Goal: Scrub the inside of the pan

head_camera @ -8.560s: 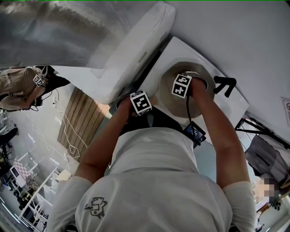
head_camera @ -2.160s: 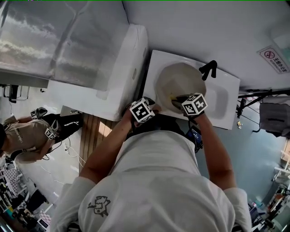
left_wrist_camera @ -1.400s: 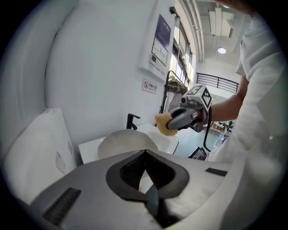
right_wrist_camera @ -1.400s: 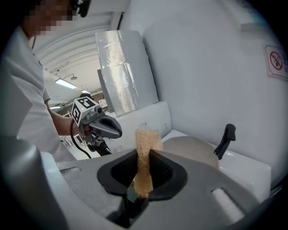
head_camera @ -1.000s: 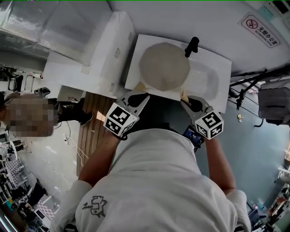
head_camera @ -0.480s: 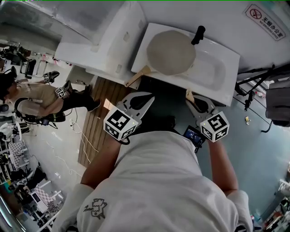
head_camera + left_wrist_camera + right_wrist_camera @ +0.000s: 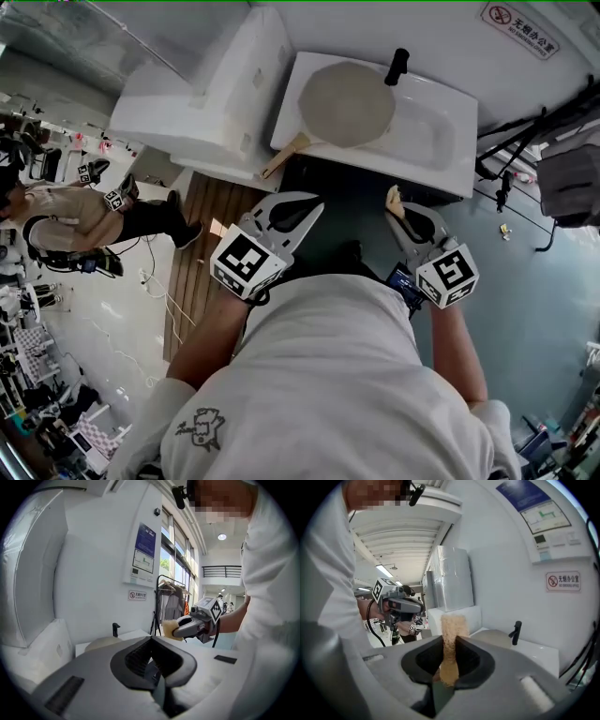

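Pan [image 7: 347, 89], round and pale beige inside, with a light wooden handle [image 7: 284, 157]: lies in the white rectangular sink [image 7: 441, 173] next to the black faucet [image 7: 396, 66], handle jutting out over the sink's front left edge. Touched by neither tool right now, so no scrubbing is under way. Reads as a stand-off from the sink, either ahead of a pass or with the pass done; cannot tell which, since no suds or dirt can be made out on the pale inner face. Left gripper [image 7: 151, 640]: fingers [image 7: 133, 660] pressed together with nothing between them. Right gripper [image 7: 449, 641]: fingers [image 7: 471, 660] clamped on a tan, coarse scrubbing sponge [image 7: 452, 625], which stands up past the tips. Both held well apart from the pan, close in front of the white T-shirt, side by side with a gap between, noses aimed toward the sink and tipped slightly down. Elbows bent, forearms drawn in against the torso. If more scrubbing is wanted, calls for a reach forward and down: left to pin the wooden handle so the pan cannot spin or slide in the sink, right to bring the sponge flat onto the inner face and work it round without snagging the faucet.
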A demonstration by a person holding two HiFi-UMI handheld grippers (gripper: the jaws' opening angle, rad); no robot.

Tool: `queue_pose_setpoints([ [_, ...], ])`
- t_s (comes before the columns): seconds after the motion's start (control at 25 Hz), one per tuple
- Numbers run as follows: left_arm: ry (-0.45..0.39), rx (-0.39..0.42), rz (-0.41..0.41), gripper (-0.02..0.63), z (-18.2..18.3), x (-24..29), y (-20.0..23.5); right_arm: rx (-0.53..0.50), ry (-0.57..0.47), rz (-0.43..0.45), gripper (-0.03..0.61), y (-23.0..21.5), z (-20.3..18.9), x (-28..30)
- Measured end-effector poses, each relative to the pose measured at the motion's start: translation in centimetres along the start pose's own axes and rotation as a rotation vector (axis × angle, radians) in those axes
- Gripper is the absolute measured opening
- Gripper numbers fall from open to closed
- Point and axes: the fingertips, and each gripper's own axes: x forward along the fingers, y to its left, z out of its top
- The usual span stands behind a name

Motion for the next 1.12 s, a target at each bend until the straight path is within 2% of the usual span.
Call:
queue_pose_setpoints([
  [0.24,-0.051,0.072,-0.077,0.002,1.4,-5.4,-1.5,-0.027,-0.037,-0.093,0.055,5.6,3.6,-2.7],
  [0.4,-0.049,0.086,-0.13,0.002,0.3,-9.2,-2.3,-0.003,-0.054,-0.139,0.055,9.7,4.4,-2.9],
  [0.68,-0.075,0.078,-0.16,0.002,-1.1,-15.4,-1.5,0.008,-0.088,-0.203,0.054,16.0,4.3,-1.5],
  [0.88,-0.106,0.088,-0.163,0.002,-1.1,-18.3,-1.1,0.02,-0.092,-0.213,0.054,18.2,4.1,-0.4],
  [1.12,-0.11,0.087,-0.173,0.002,-1.0,-18.9,-0.8,0.009,-0.11,-0.216,0.051,18.9,5.5,-0.2],
])
